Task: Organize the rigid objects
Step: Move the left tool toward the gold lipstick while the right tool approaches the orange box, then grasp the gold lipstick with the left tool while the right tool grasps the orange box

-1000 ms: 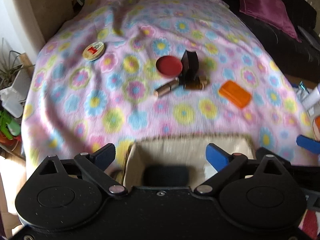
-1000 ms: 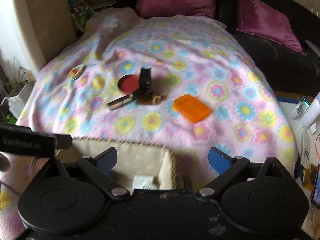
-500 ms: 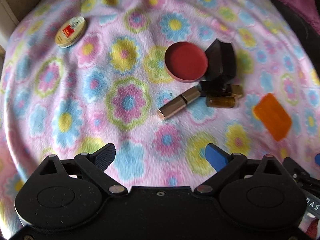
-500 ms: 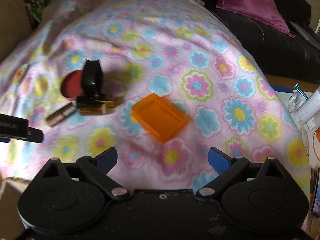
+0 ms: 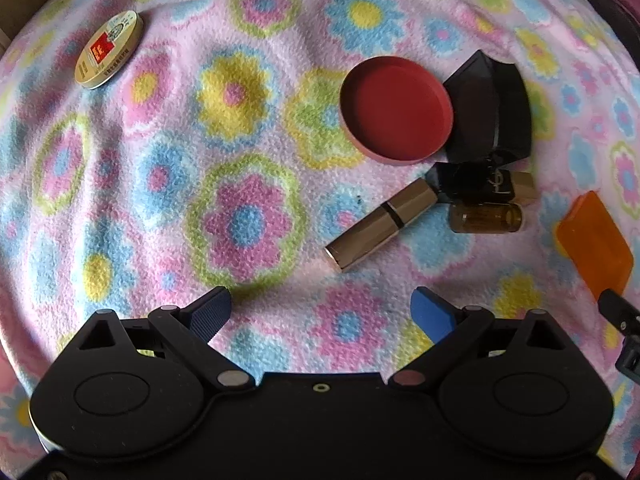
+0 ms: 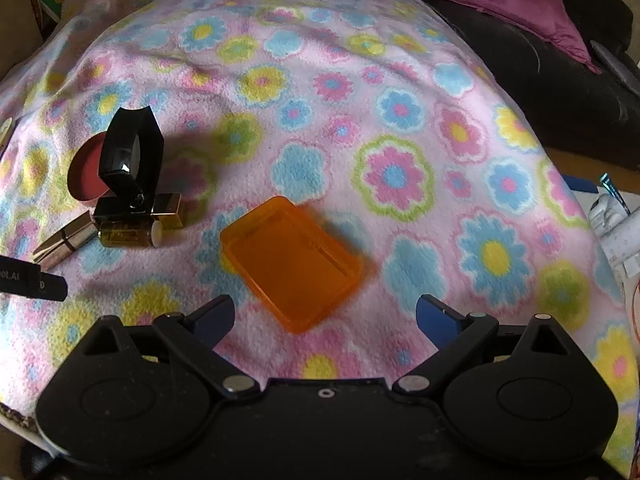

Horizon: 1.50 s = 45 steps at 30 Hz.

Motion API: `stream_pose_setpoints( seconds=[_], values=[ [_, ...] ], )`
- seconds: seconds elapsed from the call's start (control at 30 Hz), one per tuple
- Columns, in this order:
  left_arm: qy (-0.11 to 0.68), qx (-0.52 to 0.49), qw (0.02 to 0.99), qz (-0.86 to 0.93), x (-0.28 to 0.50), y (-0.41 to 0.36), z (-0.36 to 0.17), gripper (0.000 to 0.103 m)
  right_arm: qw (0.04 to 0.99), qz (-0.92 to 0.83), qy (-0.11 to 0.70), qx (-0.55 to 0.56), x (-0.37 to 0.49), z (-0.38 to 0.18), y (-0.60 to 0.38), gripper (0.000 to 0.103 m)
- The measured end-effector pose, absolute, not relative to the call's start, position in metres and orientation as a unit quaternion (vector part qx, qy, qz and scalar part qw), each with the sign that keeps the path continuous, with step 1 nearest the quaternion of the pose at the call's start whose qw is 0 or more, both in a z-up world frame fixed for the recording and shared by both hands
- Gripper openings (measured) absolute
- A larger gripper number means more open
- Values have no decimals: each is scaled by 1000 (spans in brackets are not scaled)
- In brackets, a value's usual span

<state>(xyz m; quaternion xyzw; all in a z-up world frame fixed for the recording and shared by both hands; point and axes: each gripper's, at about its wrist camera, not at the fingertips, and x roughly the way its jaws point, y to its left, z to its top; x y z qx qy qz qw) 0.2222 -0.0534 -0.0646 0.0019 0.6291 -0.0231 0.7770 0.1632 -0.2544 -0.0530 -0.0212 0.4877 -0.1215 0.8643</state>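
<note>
Orange box (image 6: 290, 264): translucent, flat, rectangular. Both grippers' jaws apart, empty.

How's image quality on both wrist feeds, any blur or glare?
Left wrist: sharp, fisheye bends the blanket edges, lipstick crisp. Right wrist: orange box slightly motion-smeared, black case shows a small glint and casts a shadow rightward.

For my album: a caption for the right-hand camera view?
Open right gripper poised above an orange box on a flowered blanket.
</note>
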Motion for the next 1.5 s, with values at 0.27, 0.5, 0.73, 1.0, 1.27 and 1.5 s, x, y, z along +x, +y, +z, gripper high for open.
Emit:
stream_pose_setpoints(
  seconds=[0.27,0.5,0.73,1.0,1.27,1.5],
  values=[
    [632,-1,775,-12,241,-38,-72,93,861,-119,494,-26,175,-65,-250,98],
    [622,5,781,55,272,-7,-74,94,862,-124,491,-7,182,-63,-256,98],
    [605,6,796,31,267,3,-59,93,852,-142,501,53,191,-61,-269,98],
    [587,26,808,-48,242,-31,-46,94,817,-183,530,135,223,-70,-281,102],
    [577,36,813,-77,252,-63,-54,94,803,-202,538,158,241,-76,-277,102],
    [587,23,806,-79,266,-65,-68,94,822,-197,520,120,237,-67,-278,102]
  ],
)
